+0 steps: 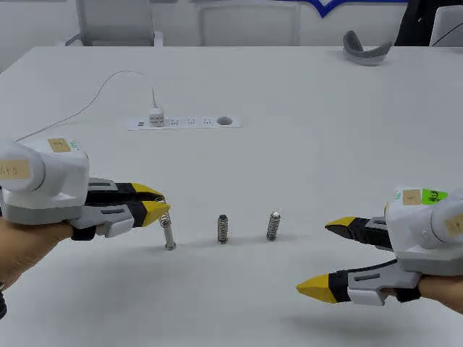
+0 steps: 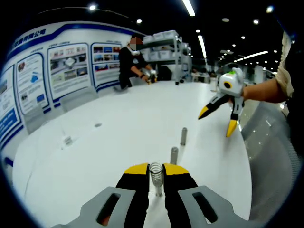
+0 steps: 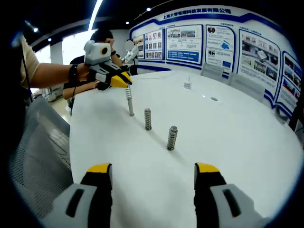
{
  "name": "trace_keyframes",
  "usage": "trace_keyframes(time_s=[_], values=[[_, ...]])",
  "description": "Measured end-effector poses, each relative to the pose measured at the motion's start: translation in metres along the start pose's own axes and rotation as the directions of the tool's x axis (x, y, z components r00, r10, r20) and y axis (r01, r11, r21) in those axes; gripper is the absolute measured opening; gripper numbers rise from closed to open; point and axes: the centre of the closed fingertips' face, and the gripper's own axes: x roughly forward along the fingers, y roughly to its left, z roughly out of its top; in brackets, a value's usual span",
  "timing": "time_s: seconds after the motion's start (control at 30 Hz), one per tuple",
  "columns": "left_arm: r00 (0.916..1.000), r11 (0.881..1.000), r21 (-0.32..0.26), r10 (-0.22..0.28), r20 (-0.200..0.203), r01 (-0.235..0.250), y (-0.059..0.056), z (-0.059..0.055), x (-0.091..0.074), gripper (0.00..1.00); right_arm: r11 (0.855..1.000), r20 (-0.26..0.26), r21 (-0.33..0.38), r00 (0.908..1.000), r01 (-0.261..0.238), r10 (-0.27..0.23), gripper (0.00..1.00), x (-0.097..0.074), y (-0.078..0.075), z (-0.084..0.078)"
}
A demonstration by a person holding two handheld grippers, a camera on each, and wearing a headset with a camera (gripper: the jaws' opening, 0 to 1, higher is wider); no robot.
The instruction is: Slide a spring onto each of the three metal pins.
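Observation:
Three metal pins stand in a row on the white table. The middle pin (image 1: 223,228) and the right pin (image 1: 273,225) each wear a spring. My left gripper (image 1: 160,206) is shut on a spring (image 2: 156,173) that sits over the top of the left pin (image 1: 168,235), whose lower shaft is bare. From the right gripper view the same spring (image 3: 128,91) hangs at the pin's top. My right gripper (image 1: 329,258) hovers open and holds nothing, to the right of the row.
A white power strip (image 1: 184,122) with a plugged charger and cable lies further back on the table (image 1: 325,144). A grey curved object (image 1: 366,49) rests at the far right edge. Chairs stand behind the table, and a person stands in the background.

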Motion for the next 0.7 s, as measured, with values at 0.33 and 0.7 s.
trace_keyframes(time_s=[0.33,0.7], values=[[0.9997,1.000,0.008,-0.012,-0.021,0.012,-0.002,-0.007,0.007,0.10,1.000,-0.003,0.005,1.0000,0.000,0.000,0.71,0.000,0.000,-0.001],[0.9995,1.000,-0.001,-0.021,-0.025,0.021,-0.003,-0.018,0.013,0.10,1.000,-0.006,0.013,1.0000,0.000,0.000,0.71,0.001,0.001,-0.004]])
